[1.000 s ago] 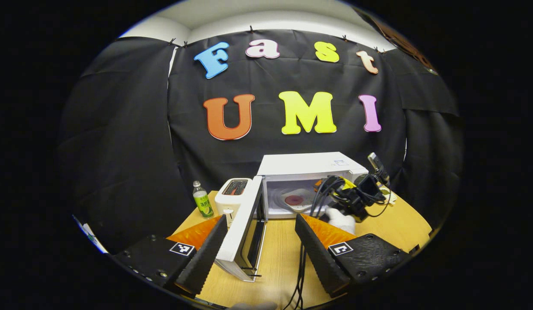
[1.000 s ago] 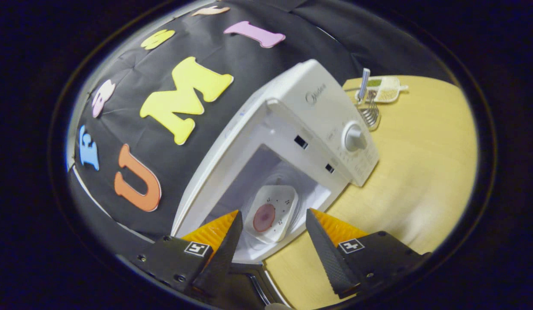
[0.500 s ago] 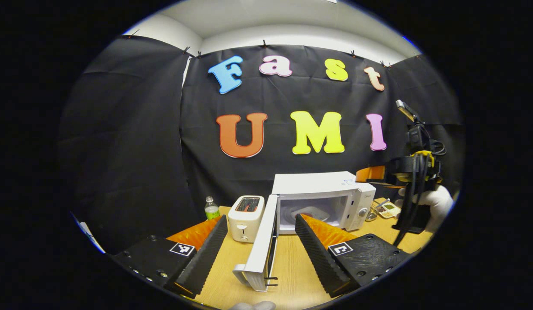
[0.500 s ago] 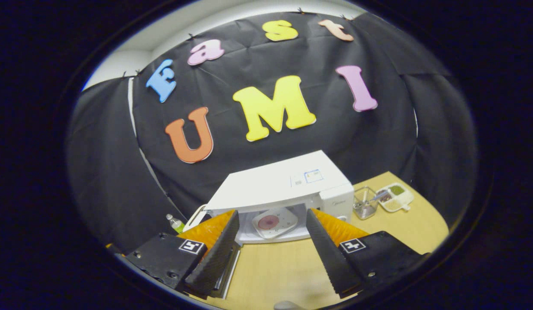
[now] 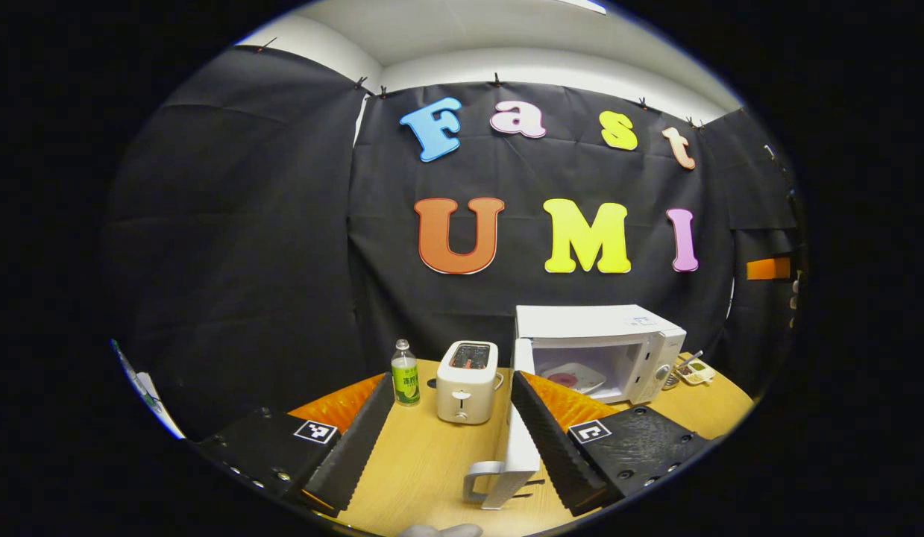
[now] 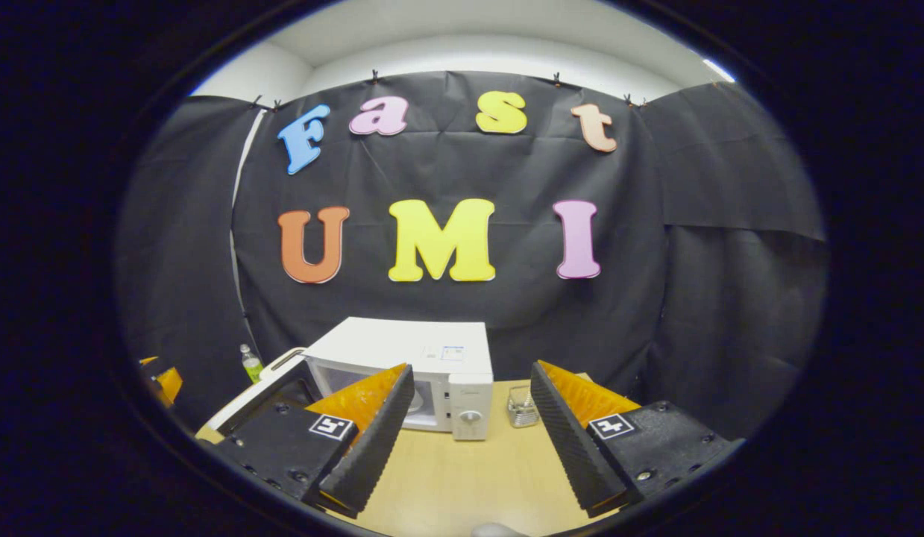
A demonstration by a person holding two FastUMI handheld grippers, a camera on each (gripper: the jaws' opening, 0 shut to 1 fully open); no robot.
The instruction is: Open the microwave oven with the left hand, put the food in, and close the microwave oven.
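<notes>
Left gripper view | white microwave oven [image 5: 597, 350], door [image 5: 518, 440] swung open, white plate of food [image 5: 573, 375] inside | left gripper [image 5: 453, 432], right gripper [image 6: 465, 425] spread, empty | next: push door's outer face squarely, swing shut until latched.

We see a worktop [image 5: 424, 462] of pale wood-look board, smooth with a soft sheen. The microwave oven [image 5: 599, 322] has a white casing that looks smooth and slightly glossy, and its door [image 5: 518, 447] shares that finish. Beside it, the toaster [image 5: 467, 380] looks like cream plastic, smooth. The bottle [image 5: 405, 375] is clear glossy plastic with a green label. The left hand-held gripper [image 5: 450, 440] has matt black ribbed fingers [image 5: 361, 440] backed with orange; the right hand-held gripper [image 6: 465, 440] looks the same. The wall cloth [image 6: 693, 298] is matt and creased.
</notes>
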